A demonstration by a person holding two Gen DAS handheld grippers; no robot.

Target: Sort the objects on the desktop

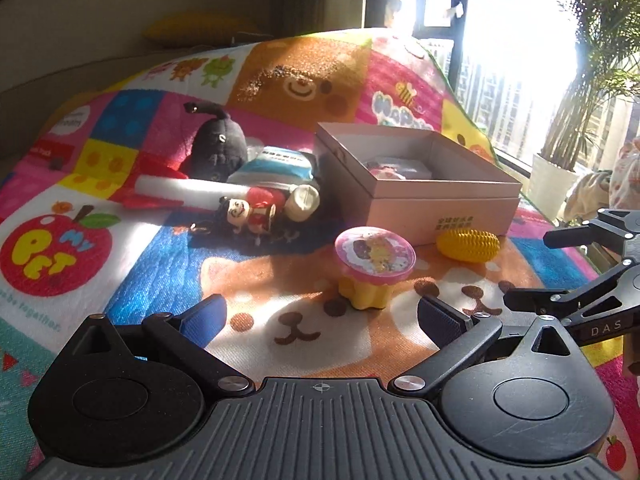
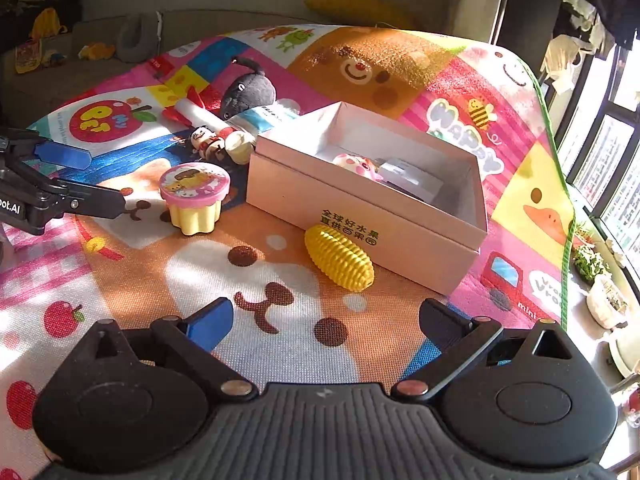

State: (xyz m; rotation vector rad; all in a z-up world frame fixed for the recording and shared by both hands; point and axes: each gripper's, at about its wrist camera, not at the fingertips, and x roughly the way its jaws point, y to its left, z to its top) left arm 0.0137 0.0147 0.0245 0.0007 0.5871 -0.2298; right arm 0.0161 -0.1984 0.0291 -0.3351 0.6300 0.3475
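A pink cardboard box stands open on the patterned mat, with a pink toy and a white item inside. A yellow corn toy lies against its front wall. A yellow pudding cup with a pink lid stands to the left. My left gripper is open just short of that cup, holding nothing. My right gripper is open just short of the corn, also holding nothing.
Behind the cup lie a wooden doll, a black plush, a blue-and-white tissue pack and a white roll. Window and potted plants line the right side.
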